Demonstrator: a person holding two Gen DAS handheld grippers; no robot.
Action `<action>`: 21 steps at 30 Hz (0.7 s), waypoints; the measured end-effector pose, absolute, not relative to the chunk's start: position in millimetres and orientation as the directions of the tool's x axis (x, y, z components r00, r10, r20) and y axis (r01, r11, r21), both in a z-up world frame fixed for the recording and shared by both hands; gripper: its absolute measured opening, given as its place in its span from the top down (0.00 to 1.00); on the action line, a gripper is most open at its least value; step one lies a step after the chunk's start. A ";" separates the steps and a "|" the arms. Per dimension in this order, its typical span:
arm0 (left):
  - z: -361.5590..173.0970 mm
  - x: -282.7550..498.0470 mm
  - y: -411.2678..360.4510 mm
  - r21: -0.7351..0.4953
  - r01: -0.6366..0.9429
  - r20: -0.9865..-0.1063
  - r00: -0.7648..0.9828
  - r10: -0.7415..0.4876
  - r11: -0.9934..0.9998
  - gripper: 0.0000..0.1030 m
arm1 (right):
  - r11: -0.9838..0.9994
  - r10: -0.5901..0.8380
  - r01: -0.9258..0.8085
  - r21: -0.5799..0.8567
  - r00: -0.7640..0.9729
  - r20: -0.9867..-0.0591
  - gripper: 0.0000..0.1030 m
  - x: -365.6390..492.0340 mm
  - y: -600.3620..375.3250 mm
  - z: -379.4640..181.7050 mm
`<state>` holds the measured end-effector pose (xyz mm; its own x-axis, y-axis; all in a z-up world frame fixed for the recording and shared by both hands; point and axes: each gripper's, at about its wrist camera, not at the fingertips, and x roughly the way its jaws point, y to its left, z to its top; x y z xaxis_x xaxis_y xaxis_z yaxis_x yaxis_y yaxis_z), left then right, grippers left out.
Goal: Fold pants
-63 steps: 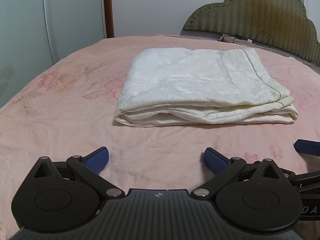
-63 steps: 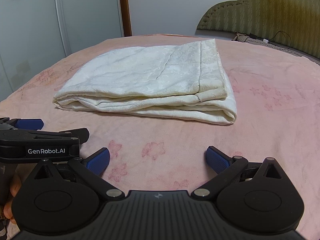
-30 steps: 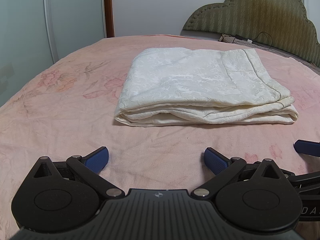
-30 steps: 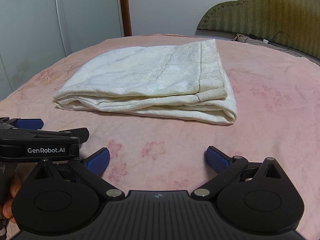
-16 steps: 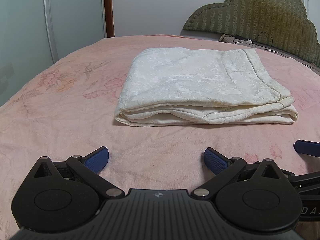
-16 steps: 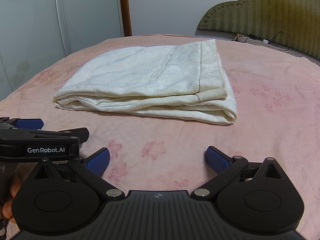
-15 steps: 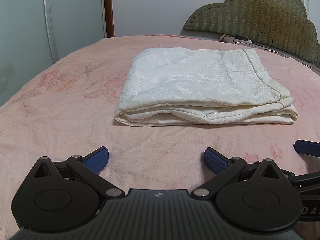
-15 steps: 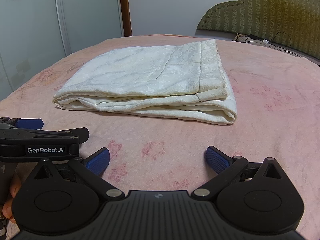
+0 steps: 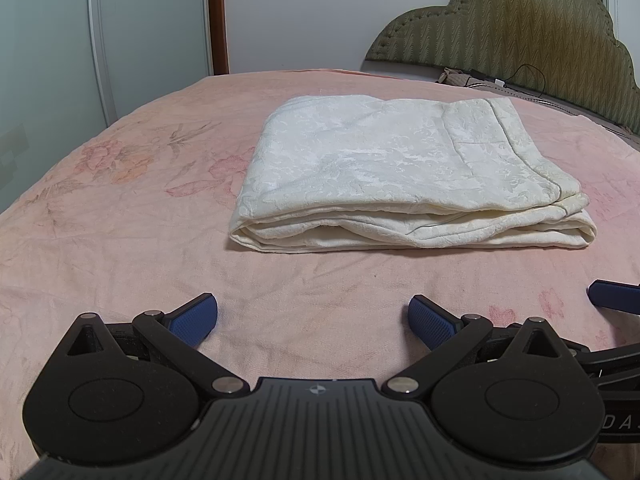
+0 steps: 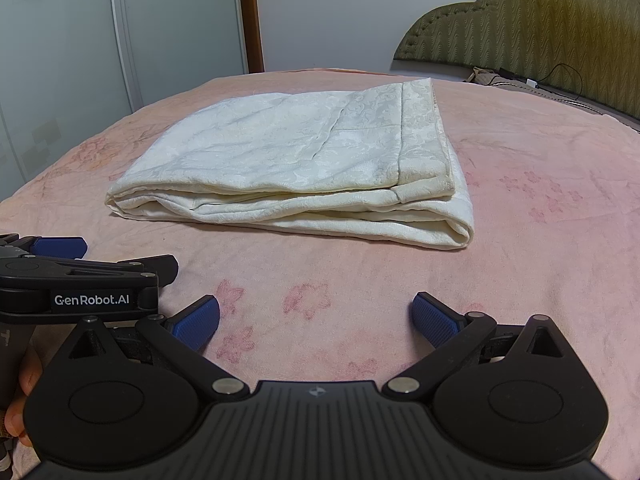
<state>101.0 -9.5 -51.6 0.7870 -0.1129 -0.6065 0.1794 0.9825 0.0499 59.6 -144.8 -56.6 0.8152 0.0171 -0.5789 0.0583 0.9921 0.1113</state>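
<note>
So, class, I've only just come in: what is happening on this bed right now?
A person holds a two-finger gripper in each hand over a pink floral bedspread. The cream pants already lie folded into a flat, layered rectangle in the middle of the bed. The left gripper and the right gripper both sit open, short of the pants, touching and holding nothing. The folding looks finished or nearly so.

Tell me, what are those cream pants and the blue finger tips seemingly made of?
The pants look like woven jacquard cloth, perhaps a silky blend: a raised floral pattern catches a soft sheen. The blue fingertips look like matte rubber, judging by their dotted grip texture.
</note>
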 end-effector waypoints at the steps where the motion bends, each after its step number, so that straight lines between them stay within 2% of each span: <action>1: -51.6 100.9 -9.4 0.050 0.179 -0.607 0.787 -0.113 0.983 0.00 | 0.992 0.017 0.058 0.111 0.815 -0.579 0.00 59.6 -144.8 -56.6; 21: -51.3 100.8 -9.4 0.049 0.179 -0.607 0.787 -0.113 0.983 0.00 | 0.985 0.012 0.086 0.149 0.831 -0.556 0.00 56.5 -151.4 -54.3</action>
<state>100.8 -9.4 -51.3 0.7865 -0.1130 -0.6071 0.1789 0.9827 0.0489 56.5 -151.4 -54.3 0.8308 0.0117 -0.5564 0.0856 0.9852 0.1486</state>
